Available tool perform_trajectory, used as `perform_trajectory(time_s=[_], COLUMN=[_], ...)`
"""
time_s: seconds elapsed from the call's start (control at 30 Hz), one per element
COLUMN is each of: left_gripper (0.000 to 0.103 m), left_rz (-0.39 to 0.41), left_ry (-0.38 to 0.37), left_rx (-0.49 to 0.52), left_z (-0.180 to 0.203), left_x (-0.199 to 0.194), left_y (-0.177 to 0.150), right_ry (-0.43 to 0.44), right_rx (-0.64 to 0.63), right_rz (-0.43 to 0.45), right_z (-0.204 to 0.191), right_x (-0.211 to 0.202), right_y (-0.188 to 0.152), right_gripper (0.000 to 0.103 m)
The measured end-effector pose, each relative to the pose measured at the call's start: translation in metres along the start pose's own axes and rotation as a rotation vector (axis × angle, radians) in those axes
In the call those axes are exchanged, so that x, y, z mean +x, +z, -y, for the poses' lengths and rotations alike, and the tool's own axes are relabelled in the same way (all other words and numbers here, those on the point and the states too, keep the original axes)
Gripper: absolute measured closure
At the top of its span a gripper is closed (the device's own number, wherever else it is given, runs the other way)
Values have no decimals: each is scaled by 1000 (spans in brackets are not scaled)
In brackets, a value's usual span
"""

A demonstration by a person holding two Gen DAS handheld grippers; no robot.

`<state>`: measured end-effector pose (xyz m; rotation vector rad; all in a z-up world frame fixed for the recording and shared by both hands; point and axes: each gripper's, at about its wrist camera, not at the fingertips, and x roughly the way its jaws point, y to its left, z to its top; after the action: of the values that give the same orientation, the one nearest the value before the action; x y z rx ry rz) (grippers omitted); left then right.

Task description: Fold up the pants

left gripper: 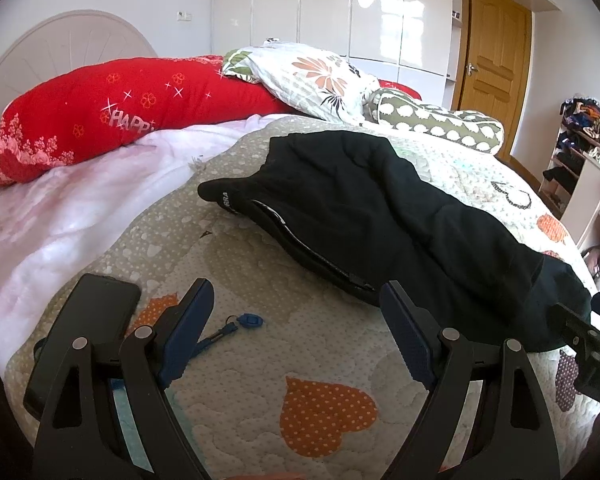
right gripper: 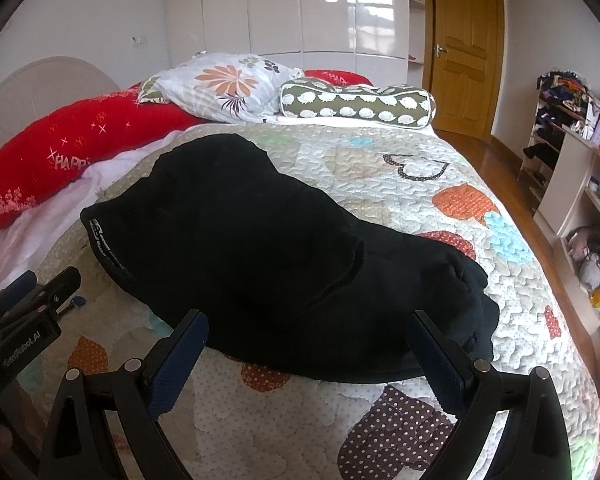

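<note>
Black pants point(left gripper: 380, 216) lie in a loose heap on the heart-patterned quilt point(left gripper: 260, 364); the waistband with white lettering points left and a zipped pocket runs along the near side. My left gripper point(left gripper: 296, 300) hovers open just short of the pants' near edge, nothing between its blue pads. In the right wrist view the same pants point(right gripper: 268, 248) spread across the quilt point(right gripper: 440, 184), legs bunched at the right. My right gripper point(right gripper: 308, 330) is open, its fingertips at the pants' near hem, holding nothing. The left gripper point(right gripper: 36, 288) shows at the left edge.
A black phone point(left gripper: 100, 304) and a blue key fob point(left gripper: 248, 322) lie on the quilt beside the left finger. Red, floral and green pillows point(right gripper: 236, 84) line the headboard end. Shelves point(right gripper: 576, 184) stand right of the bed; a wooden door point(right gripper: 464, 48) is beyond.
</note>
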<state>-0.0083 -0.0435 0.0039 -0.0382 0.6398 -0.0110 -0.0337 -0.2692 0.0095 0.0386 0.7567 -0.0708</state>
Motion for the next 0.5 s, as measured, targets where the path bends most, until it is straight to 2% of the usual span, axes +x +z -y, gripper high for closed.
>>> perform_trajectory(time_s=[0.5], left_gripper=[18], left_rz=[-1], left_ry=[2], left_rx=[2], left_z=[0], left_x=[0], left_y=[0], right_ry=[0], right_rx=[0], right_rz=[-16], right_z=[1], right_x=[5], right_y=[-2], right_gripper=[4])
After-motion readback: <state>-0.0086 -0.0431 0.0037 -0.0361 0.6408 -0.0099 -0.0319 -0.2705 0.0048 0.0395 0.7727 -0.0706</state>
